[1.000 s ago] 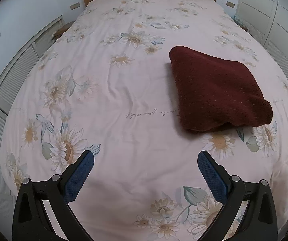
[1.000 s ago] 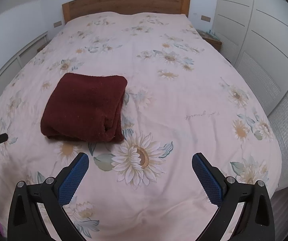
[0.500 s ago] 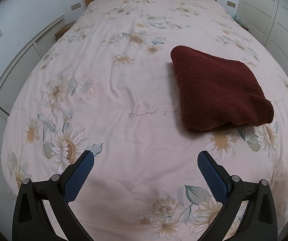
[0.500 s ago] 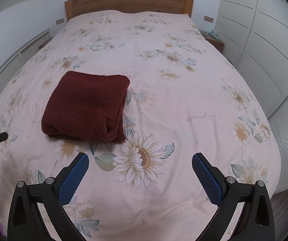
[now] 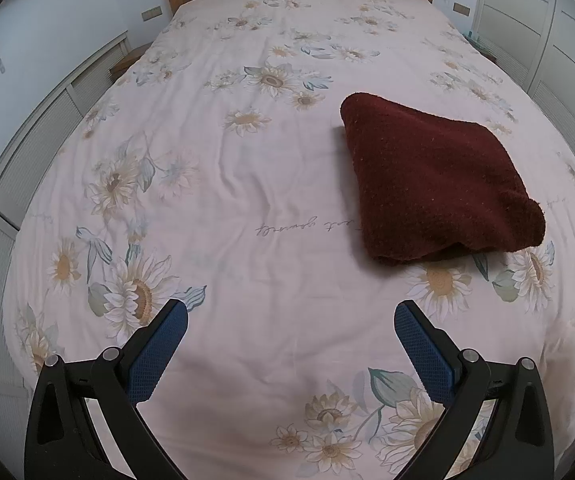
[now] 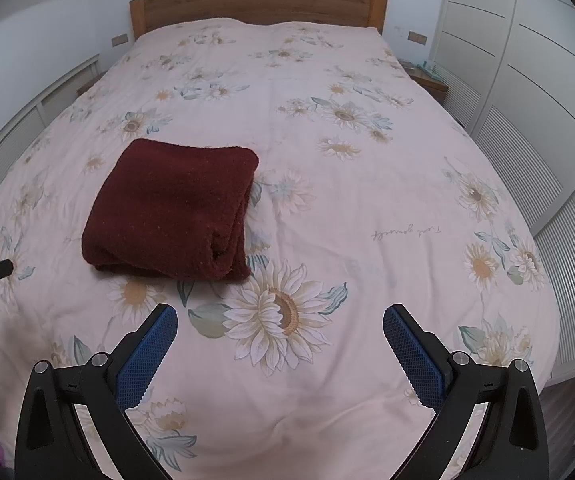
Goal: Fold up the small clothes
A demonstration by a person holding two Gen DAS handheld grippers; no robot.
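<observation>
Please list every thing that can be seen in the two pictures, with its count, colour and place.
garment: one, dark red, folded, lying on the bedspread, ahead of both grippers and apart from them
bedspread: one, pale pink with a sunflower print, covering the bed
headboard: one, brown wood, at the far end of the bed
wardrobe: one, white, along the right side of the bed
nightstand: one, brown wood, far right corner beside the bed
left gripper: one, black with blue pads, open and empty, above the near part of the bedspread
right gripper: one, black with blue pads, open and empty, above a large printed sunflower
</observation>
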